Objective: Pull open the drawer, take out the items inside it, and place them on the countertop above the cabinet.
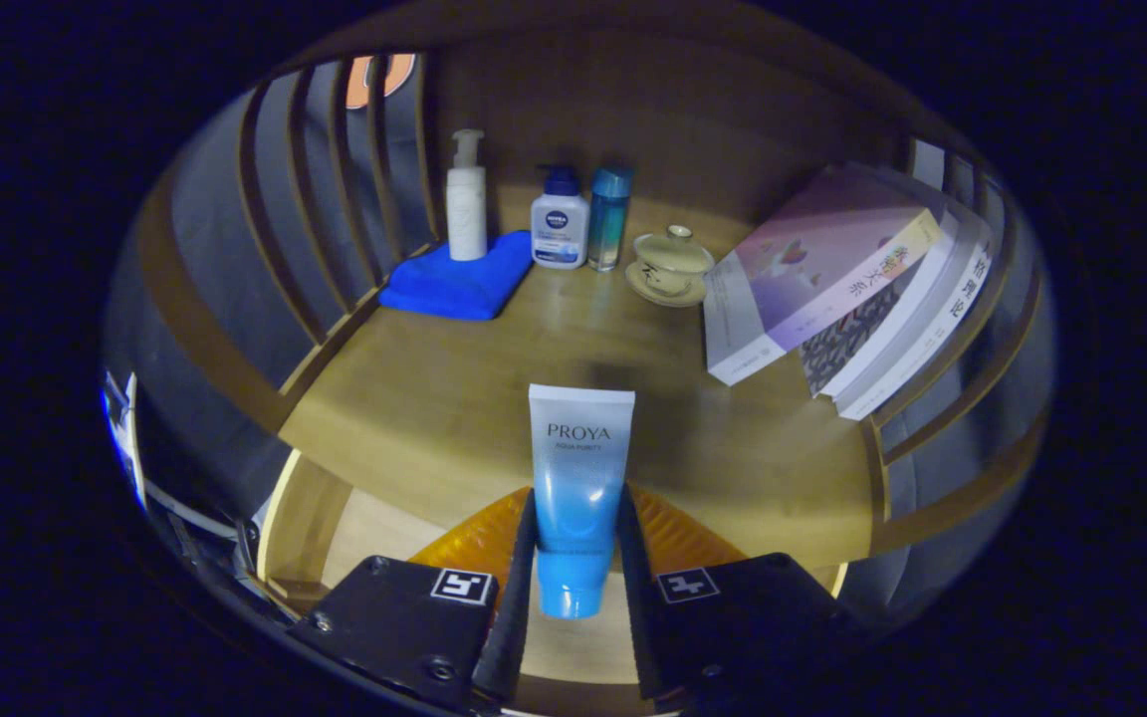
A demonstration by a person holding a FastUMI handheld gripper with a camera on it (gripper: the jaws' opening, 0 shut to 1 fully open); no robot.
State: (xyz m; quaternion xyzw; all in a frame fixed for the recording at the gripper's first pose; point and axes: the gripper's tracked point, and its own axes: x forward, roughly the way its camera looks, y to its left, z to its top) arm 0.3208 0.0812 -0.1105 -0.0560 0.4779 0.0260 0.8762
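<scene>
- the gripper (575, 558) is clamped on the tube (579, 488) — both fingers press its lower half, just above the cap, with the cap pointing down and the flat crimped end up.
- the tube hangs upright over the front edge of the countertop (454, 398), with the open drawer (384, 528) below it and something orange (479, 538) lying in there behind the fingers.
- handling guess: it's a soft plastic squeeze tube, light, a bit glossy so probably slick. squeeze too hard and the body just caves in, too soft and it may slide out.
- best hold looks like where it is now — near the cap end, where the shoulder is stiffer. the thin flat end would fold.
- on the countertop, far back from the tube: a blue cloth (459, 284) with a white pump bottle (466, 199) on it, two more bottles just beside that, a lidded cup (671, 264), and books (832, 289) leaning off to the side.
- the bare wood just beyond the tube looks like the easy spot to lay it.
</scene>
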